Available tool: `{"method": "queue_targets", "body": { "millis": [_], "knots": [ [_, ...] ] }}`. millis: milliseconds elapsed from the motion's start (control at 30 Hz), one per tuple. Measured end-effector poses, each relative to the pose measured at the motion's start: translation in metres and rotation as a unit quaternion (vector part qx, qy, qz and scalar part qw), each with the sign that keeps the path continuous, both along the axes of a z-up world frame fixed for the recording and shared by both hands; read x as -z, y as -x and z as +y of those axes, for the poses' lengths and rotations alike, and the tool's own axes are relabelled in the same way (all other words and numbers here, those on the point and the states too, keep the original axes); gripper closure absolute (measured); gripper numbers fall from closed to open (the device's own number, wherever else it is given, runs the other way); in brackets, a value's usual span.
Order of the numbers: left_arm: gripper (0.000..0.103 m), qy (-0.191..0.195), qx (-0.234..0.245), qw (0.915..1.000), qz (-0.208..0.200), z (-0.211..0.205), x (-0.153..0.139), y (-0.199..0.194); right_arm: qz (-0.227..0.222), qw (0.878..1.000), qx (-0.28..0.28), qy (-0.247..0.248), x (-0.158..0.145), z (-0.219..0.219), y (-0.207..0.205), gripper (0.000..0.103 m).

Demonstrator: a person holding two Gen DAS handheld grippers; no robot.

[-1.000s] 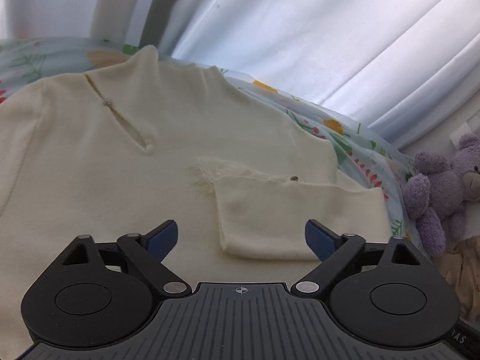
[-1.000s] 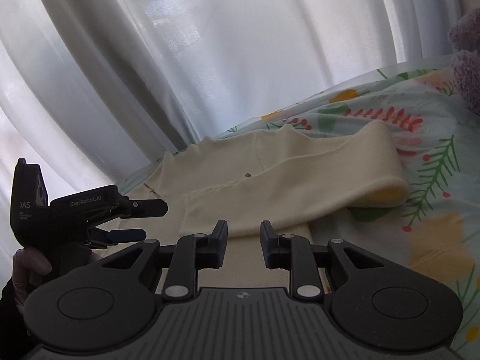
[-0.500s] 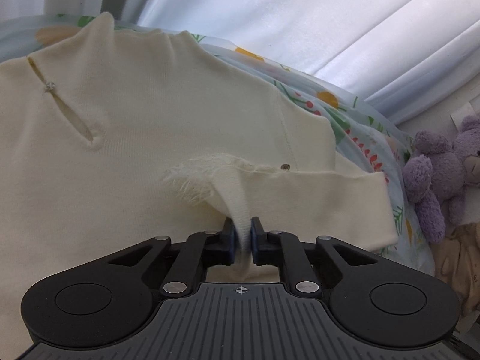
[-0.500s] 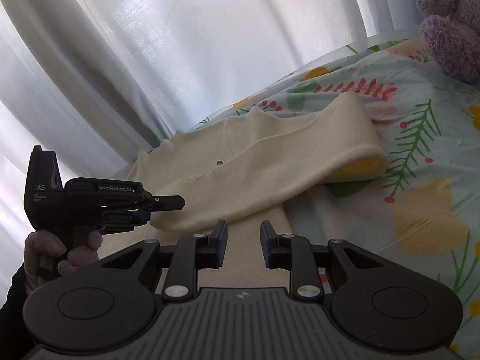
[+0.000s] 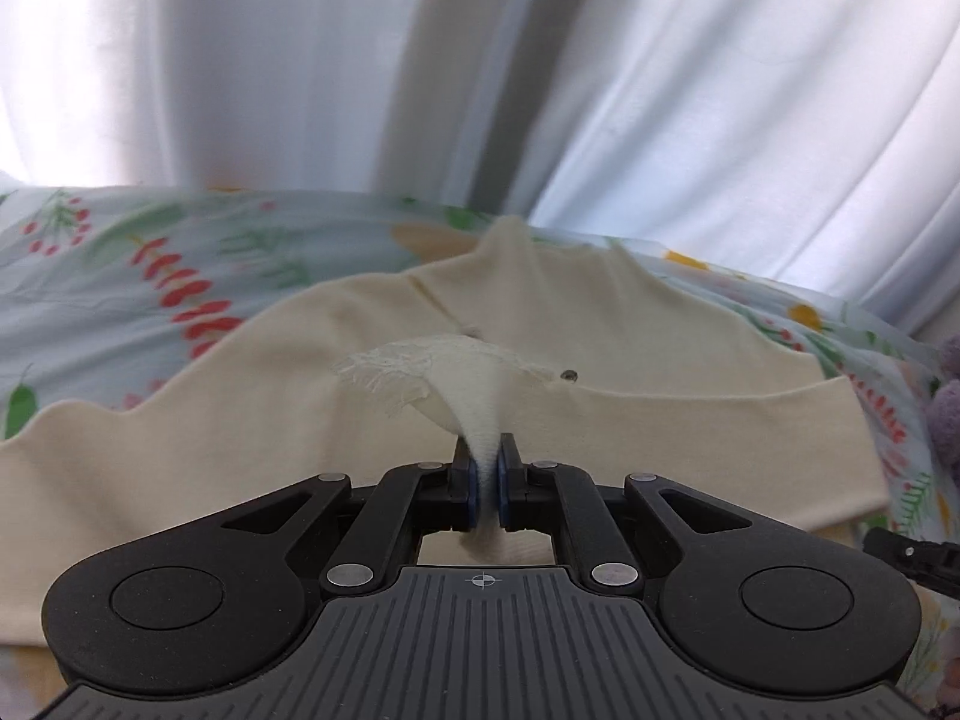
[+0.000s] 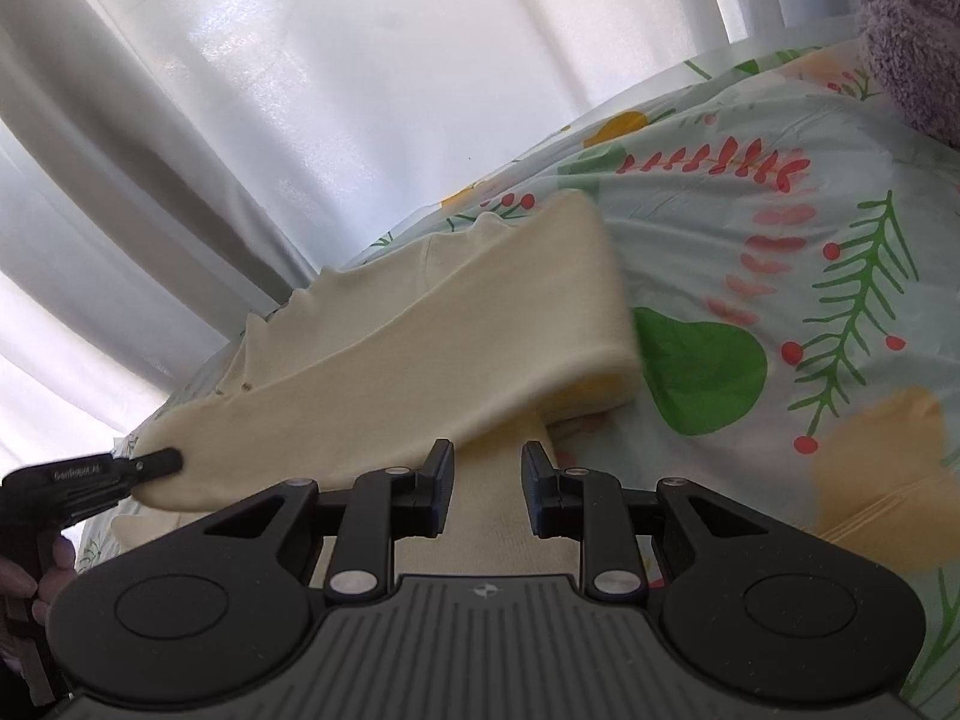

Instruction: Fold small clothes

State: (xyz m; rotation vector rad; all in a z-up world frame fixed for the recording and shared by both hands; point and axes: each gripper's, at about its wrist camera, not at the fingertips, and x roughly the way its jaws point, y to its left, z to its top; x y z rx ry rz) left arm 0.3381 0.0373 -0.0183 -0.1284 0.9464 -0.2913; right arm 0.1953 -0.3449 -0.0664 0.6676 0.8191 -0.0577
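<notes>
Left wrist view: one cream top [image 5: 660, 438] lies mid-frame on the floral bed sheet [image 5: 150, 276]; left claw [image 5: 486, 468] is clamped on its sleeve cuff [image 5: 474, 396].
Right wrist view: right claw [image 6: 487, 471], partly open and empty, hovers above the top's lower edge; bare sheet at right.

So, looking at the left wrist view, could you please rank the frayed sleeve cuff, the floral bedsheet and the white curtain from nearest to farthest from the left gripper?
1. Frayed sleeve cuff: pinched in the left gripper, bunched just ahead of it.
2. Floral bedsheet: beyond the cream top, across the middle.
3. White curtain: hanging behind the bed, farthest.
</notes>
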Motion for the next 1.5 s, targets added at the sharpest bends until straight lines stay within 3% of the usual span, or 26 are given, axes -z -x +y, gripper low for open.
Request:
{"method": "queue_targets", "body": {
  "millis": [167, 333, 500, 633, 800, 967, 1200, 1300, 1500],
  "knots": [
    [0.095, 0.053, -0.028, 0.9979, 0.026, 0.034, 0.008, -0.002, 0.003, 0.999, 0.025, -0.048, 0.013, -0.008, -0.019, 0.077],
    [0.095, 0.05, -0.019, 0.9985, 0.016, 0.03, 0.004, -0.002, 0.003, 0.993, 0.075, -0.094, 0.027, -0.014, -0.029, 0.078],
    [0.095, 0.022, -0.002, 0.9998, -0.004, 0.023, -0.005, -0.003, -0.011, 0.998, 0.063, -0.023, 0.022, -0.004, -0.038, 0.095],
    [0.095, -0.007, 0.006, 0.9994, -0.035, 0.019, -0.011, -0.002, -0.057, 0.996, 0.047, 0.052, 0.009, 0.006, -0.038, 0.096],
    [0.095, -0.028, -0.001, 0.9994, -0.019, 0.022, 0.005, -0.008, -0.04, 0.998, 0.026, 0.035, 0.018, 0.009, -0.042, 0.093],
    [0.094, -0.032, -0.003, 0.9995, 0.006, 0.027, 0.022, -0.008, -0.039, 0.997, 0.058, -0.015, 0.025, -0.005, -0.038, 0.09],
    [0.094, -0.038, 0.013, 0.9991, -0.009, 0.013, 0.023, -0.01, -0.05, 0.992, 0.077, 0.086, 0.019, 0.003, -0.039, 0.095],
    [0.094, -0.056, 0.014, 0.9983, -0.011, 0.01, 0.028, -0.01, -0.03, 0.994, 0.061, 0.088, 0.025, 0.006, -0.039, 0.094],
    [0.095, -0.058, -0.002, 0.9982, -0.011, 0.021, 0.03, -0.009, -0.024, 0.996, -0.005, 0.085, 0.004, 0.009, -0.02, 0.084]
  ]
}}
